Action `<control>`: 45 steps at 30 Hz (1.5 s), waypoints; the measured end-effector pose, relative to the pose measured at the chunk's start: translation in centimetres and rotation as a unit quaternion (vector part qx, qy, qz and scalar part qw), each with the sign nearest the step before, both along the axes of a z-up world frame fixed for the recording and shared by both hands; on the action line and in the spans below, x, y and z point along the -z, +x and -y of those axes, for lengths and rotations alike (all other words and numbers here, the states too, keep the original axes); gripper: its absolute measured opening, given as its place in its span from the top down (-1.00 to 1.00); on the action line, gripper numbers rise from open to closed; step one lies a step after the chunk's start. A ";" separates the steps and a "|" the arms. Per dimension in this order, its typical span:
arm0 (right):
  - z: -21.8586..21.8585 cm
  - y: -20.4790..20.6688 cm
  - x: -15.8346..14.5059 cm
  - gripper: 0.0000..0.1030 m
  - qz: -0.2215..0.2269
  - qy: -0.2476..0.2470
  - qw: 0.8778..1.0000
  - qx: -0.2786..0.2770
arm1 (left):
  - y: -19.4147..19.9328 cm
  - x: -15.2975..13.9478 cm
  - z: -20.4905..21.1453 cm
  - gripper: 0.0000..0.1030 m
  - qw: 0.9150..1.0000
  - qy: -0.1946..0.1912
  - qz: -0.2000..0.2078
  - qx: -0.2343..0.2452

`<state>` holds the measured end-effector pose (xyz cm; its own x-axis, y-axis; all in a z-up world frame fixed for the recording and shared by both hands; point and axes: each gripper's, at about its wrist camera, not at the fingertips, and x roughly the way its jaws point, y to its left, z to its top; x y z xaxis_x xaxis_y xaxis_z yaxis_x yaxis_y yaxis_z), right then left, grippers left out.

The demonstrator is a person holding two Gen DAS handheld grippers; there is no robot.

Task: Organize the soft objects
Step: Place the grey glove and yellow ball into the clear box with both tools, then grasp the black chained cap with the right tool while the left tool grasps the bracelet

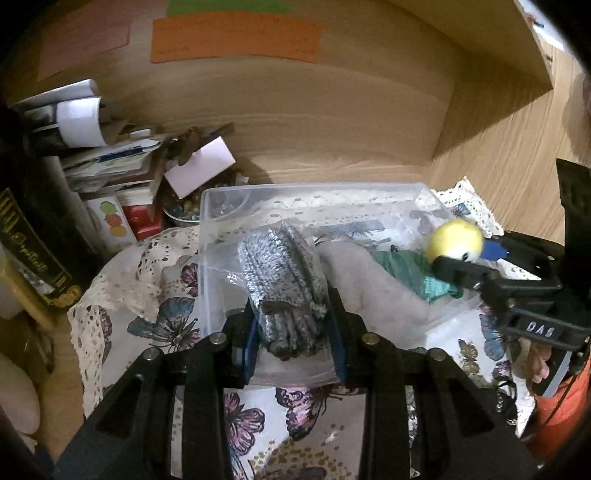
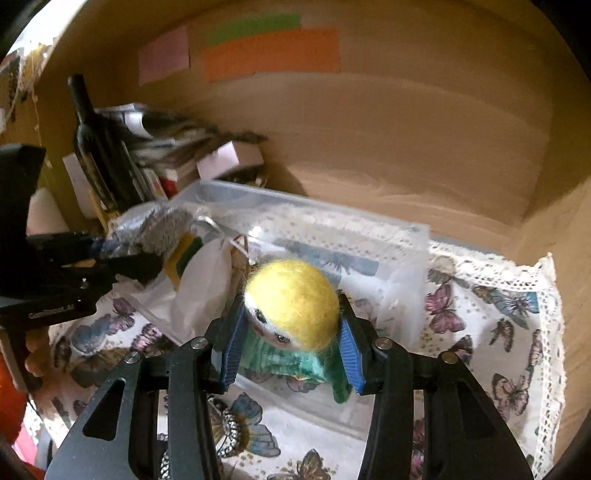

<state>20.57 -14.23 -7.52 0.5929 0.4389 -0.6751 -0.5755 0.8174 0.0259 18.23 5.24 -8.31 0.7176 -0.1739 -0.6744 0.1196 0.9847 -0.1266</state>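
Note:
A clear plastic bin (image 1: 314, 190) (image 2: 417, 236) stands on a butterfly-print cloth (image 1: 155, 295) (image 2: 498, 314). My left gripper (image 1: 295, 332) is shut on a bagged pair of grey knit gloves (image 1: 284, 273) held over the bin's near edge; it also shows at the left of the right wrist view (image 2: 147, 254), with the gloves (image 2: 162, 225). My right gripper (image 2: 291, 332) is shut on a felt doll with a yellow head (image 2: 295, 295) and green dress (image 2: 284, 362), above the bin; it also shows in the left wrist view (image 1: 461, 258), with the doll (image 1: 456, 236). A pale soft item (image 1: 373, 280) lies in the bin.
Stacked books, papers and boxes (image 1: 110, 162) (image 2: 166, 147) and a dark bottle (image 2: 88, 136) crowd the back left corner of the wooden shelf. Coloured paper labels (image 1: 236, 35) (image 2: 271, 51) are on the back wall. A wooden side wall (image 1: 480, 140) rises at the right.

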 end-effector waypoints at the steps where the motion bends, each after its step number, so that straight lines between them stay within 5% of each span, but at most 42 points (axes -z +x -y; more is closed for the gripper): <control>1: -0.3 0.1 0.3 0.18 -0.004 -0.004 1.000 -0.002 | 0.3 0.2 0.2 0.36 1.000 0.005 -0.003 0.000; 7: -0.8 0.2 1.1 0.16 -0.011 -0.018 1.000 -0.005 | 0.9 1.1 0.5 0.27 1.000 0.010 -0.012 0.001; 11: -0.5 -0.1 0.7 -0.23 -0.002 -0.019 1.000 0.000 | 0.8 1.4 0.7 0.11 1.000 0.017 -0.018 0.001; 13: -0.2 -0.6 0.3 -0.31 0.008 -0.017 1.000 0.005 | 0.3 1.1 0.9 -0.18 1.000 0.024 -0.013 -0.001; 20: 1.7 -3.7 -2.1 -0.57 0.045 -0.002 0.999 0.016 | -2.6 -0.9 1.8 -0.58 0.999 0.046 0.029 0.004; 23: 2.4 -5.6 -3.0 -0.62 0.065 0.002 0.998 0.012 | -4.1 -2.1 2.1 -0.96 0.998 0.051 0.048 0.005; 29: 3.7 -8.6 -2.8 -0.77 0.053 0.015 0.998 -0.001 | -6.9 -3.7 2.2 -0.99 0.996 0.051 0.076 -0.004; 42: 3.7 -10.2 5.2 -0.70 -0.066 -0.002 0.998 -0.022 | -9.0 0.9 3.5 -0.99 0.998 0.055 0.020 0.002; 45: 3.6 -10.6 5.8 -0.15 -0.080 0.004 0.996 -0.038 | -8.5 2.5 4.2 -0.81 0.999 0.049 -0.004 0.011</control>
<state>10.01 -17.80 -13.34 0.4432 0.4847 -0.7540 -0.6237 0.7709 0.1290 9.71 1.08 -10.80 0.7086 -0.1231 -0.6948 0.1410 0.9895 -0.0315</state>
